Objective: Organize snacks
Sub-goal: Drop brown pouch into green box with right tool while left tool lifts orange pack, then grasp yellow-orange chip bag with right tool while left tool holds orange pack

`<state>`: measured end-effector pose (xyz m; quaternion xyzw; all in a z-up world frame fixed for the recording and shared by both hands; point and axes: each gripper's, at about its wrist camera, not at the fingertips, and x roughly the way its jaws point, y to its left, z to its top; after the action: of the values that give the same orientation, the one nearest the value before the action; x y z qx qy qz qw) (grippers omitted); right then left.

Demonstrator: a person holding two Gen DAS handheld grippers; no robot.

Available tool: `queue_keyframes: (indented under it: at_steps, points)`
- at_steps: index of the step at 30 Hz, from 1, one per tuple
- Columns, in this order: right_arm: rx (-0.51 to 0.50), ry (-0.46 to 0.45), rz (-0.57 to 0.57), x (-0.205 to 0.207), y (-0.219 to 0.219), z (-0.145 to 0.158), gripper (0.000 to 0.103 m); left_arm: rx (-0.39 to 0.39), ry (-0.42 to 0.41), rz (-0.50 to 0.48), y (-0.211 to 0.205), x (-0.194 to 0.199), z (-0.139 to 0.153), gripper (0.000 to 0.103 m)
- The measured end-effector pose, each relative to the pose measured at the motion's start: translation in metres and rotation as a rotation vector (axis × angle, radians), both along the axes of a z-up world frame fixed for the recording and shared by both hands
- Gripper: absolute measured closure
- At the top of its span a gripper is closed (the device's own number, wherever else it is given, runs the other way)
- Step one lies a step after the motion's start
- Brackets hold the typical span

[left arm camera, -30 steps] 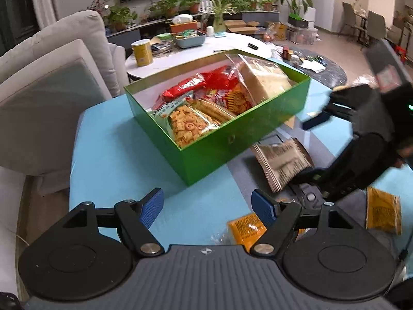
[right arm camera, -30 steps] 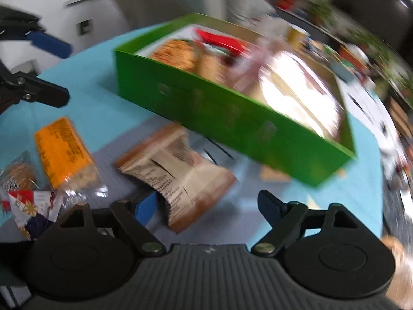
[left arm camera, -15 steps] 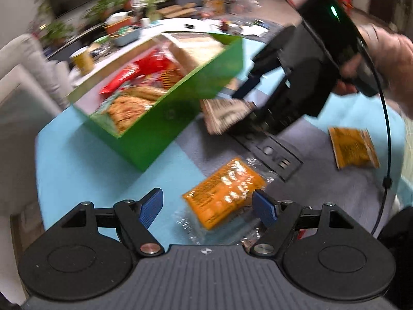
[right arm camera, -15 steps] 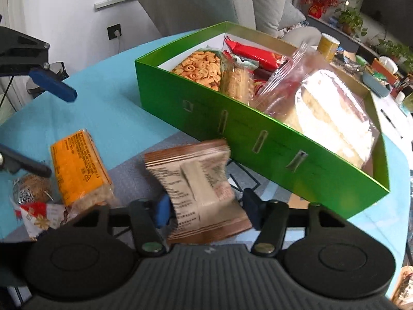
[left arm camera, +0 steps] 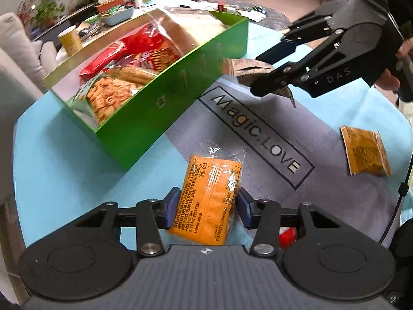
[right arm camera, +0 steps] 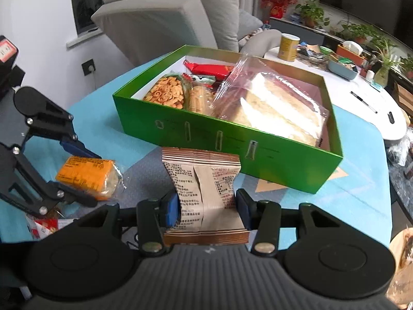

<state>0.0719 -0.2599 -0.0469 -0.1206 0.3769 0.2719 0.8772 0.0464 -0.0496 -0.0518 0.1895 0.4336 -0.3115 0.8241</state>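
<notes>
- My left gripper [left arm camera: 207, 208] is closing on the orange packet [left arm camera: 207, 201], which sits between the blue pads on the blue tabletop [left arm camera: 59, 160], near the edge closest to me and just where the grey mat [left arm camera: 258, 139] begins.
- My right gripper [right arm camera: 207, 206] is clamped on the brown packet [right arm camera: 204, 196], held across its middle, just in front of the long wall of the green box [right arm camera: 232, 149].
- The green box stands toward the far edge of the tabletop and is already crowded with a large clear-wrapped cake [right arm camera: 278, 111], cracker bags and red wrappers.
- I judge both packets light and soft. The orange one has a slick clear wrapper that could slide, so the pads should bite across the firm filled middle rather than the loose sealed ends.
- The brown packet looks like crinkly paper-faced foil and pinches in under the pads. I would grip it gently, since its contents may crumble.
- Only the left wrist view shows a third snack, a flat yellow-brown sachet [left arm camera: 365, 152], lying near the right edge of the tabletop, well apart from the rest.
- Only the right wrist view shows the box's free space, a bare strip along its far wall, and some small wrapped sweets [right arm camera: 44, 226] near my left gripper.
</notes>
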Motion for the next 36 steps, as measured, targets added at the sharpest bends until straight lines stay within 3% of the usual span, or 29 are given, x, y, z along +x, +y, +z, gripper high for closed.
queue_keyframes:
  at_steps: [7, 10, 12, 14, 15, 16, 20, 25, 36]
  points:
    - [0.161, -0.123, -0.005, -0.001, 0.004, 0.04, 0.057, -0.071, -0.034, 0.093, 0.016, -0.002, 0.016, 0.06]
    - [0.186, -0.222, -0.052, 0.016, 0.021, 0.063, 0.057, -0.084, -0.037, 0.134, 0.018, 0.001, 0.019, 0.06]
    - [0.212, -0.241, -0.096, 0.04, 0.035, 0.071, 0.055, -0.096, -0.036, 0.155, 0.02, 0.003, 0.021, 0.06]
    - [0.246, -0.224, -0.125, 0.061, 0.043, 0.072, 0.041, -0.106, -0.035, 0.176, 0.022, 0.003, 0.022, 0.06]
    - [0.254, -0.214, -0.151, 0.069, 0.046, 0.071, 0.028, -0.113, -0.038, 0.183, 0.023, 0.003, 0.024, 0.06]
    - [0.262, -0.21, -0.176, 0.072, 0.045, 0.071, 0.026, -0.121, -0.043, 0.187, 0.024, 0.002, 0.026, 0.06]
    - [0.323, -0.155, -0.195, 0.062, 0.026, 0.068, 0.026, -0.152, -0.074, 0.184, 0.026, 0.001, 0.038, 0.06]
    - [0.236, -0.134, -0.186, 0.026, 0.007, 0.061, 0.026, -0.205, -0.129, 0.185, 0.023, 0.007, 0.056, 0.06]
    - [0.189, -0.027, -0.123, -0.039, -0.012, 0.03, 0.026, -0.25, -0.205, 0.258, 0.01, 0.039, 0.082, 0.06]
